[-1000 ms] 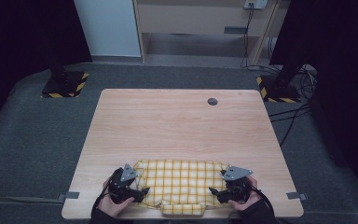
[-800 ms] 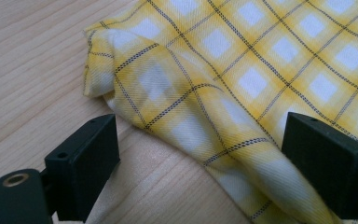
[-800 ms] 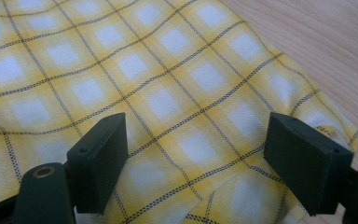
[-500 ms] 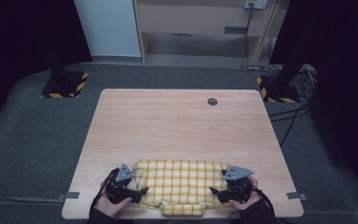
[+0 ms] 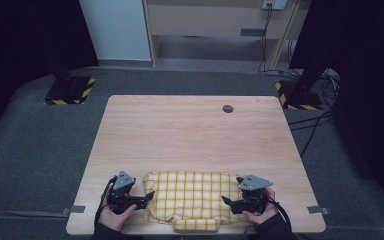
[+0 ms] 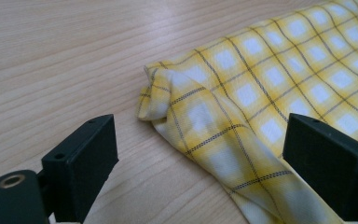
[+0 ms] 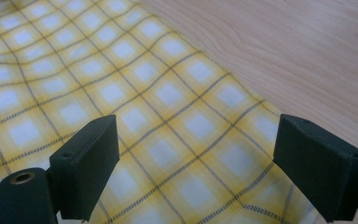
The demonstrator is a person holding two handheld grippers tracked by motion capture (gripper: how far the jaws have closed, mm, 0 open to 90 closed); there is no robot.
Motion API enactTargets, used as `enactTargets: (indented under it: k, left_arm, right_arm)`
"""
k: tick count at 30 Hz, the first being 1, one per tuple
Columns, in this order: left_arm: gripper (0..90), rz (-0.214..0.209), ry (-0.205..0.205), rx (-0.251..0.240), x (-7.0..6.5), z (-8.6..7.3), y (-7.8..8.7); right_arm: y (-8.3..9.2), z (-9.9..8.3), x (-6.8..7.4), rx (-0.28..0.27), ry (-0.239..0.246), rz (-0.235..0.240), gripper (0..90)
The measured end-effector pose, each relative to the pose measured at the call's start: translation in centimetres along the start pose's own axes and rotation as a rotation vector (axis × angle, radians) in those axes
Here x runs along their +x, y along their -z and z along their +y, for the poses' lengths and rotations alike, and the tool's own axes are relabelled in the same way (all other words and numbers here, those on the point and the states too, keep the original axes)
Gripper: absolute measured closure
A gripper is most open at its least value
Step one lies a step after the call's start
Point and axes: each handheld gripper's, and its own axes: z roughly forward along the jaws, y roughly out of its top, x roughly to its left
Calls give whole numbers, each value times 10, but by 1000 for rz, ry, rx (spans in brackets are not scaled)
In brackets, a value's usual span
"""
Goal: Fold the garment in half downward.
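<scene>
A yellow plaid cloth [image 5: 190, 197] lies flat near the front edge of the wooden table [image 5: 190, 135], and a small flap of it [image 5: 196, 224] reaches that edge. My left gripper [image 5: 149, 196] is at the cloth's left end. In the left gripper view it [image 6: 200, 172] stands open, with a bunched corner of the cloth [image 6: 200, 116] between and ahead of the jaws, unpressed. My right gripper [image 5: 226, 201] is at the cloth's right end. Its jaws [image 7: 196, 168] have just been opening and stand wide over the flat cloth [image 7: 135, 93], which they do not pinch.
A small dark round cap [image 5: 227, 108] sits in the tabletop near the far edge. Two stand bases with yellow-black tape [image 5: 70, 91] [image 5: 300, 95] rest on the grey floor beyond the table. Both hands are close to the table's front edge.
</scene>
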Motion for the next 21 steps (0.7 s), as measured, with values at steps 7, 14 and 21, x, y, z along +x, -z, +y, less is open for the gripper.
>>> enactTargets:
  k: [7, 14, 21]
  left_arm:
    - [92, 4, 28, -29, 3, 1, 4]
    - [92, 6, 45, -49, 5, 2, 7]
    - [92, 7, 47, -50, 5, 2, 7]
  right_arm:
    - [1, 8, -4, -45, -59, -11, 137]
    - [8, 9, -6, -90, -82, -42, 131]
    - [5, 8, -5, -85, -74, -46, 122]
